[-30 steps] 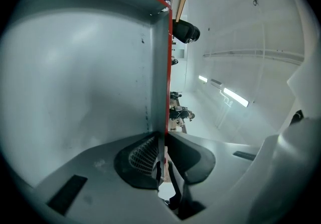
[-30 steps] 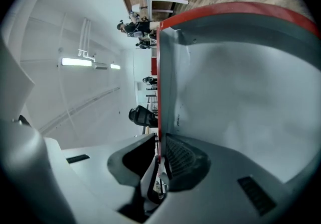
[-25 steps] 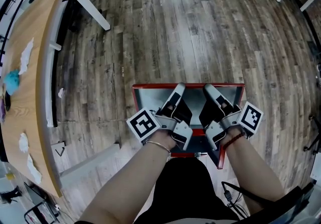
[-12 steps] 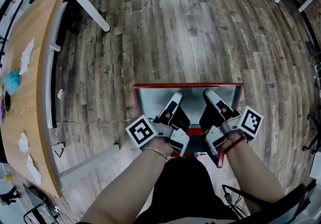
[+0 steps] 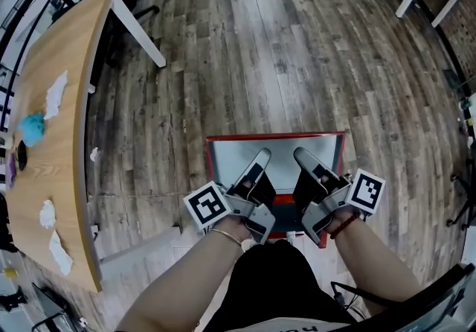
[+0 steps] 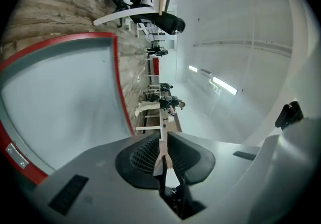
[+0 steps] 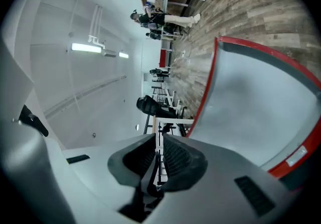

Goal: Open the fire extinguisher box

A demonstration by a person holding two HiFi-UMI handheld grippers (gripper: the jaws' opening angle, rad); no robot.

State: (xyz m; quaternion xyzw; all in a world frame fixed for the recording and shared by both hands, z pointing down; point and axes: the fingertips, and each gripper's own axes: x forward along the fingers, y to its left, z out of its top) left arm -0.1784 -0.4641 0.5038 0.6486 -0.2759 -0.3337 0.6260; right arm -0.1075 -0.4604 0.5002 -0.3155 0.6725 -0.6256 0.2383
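The fire extinguisher box sits on the wood floor right at the person's knees: red frame, flat grey panel. The left gripper and right gripper are both over that panel, jaws pinched down to a sliver with nothing in them. It looks like stiff, smooth metal, so probably slippery. I'd grab the red edge, not the flat face.

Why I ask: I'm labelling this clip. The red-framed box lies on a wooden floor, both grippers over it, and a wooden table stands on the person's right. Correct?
No: the wooden table stands on the person's left, not right, as the head view shows. The red-framed box does lie on the wooden floor, with the left gripper and right gripper over it.
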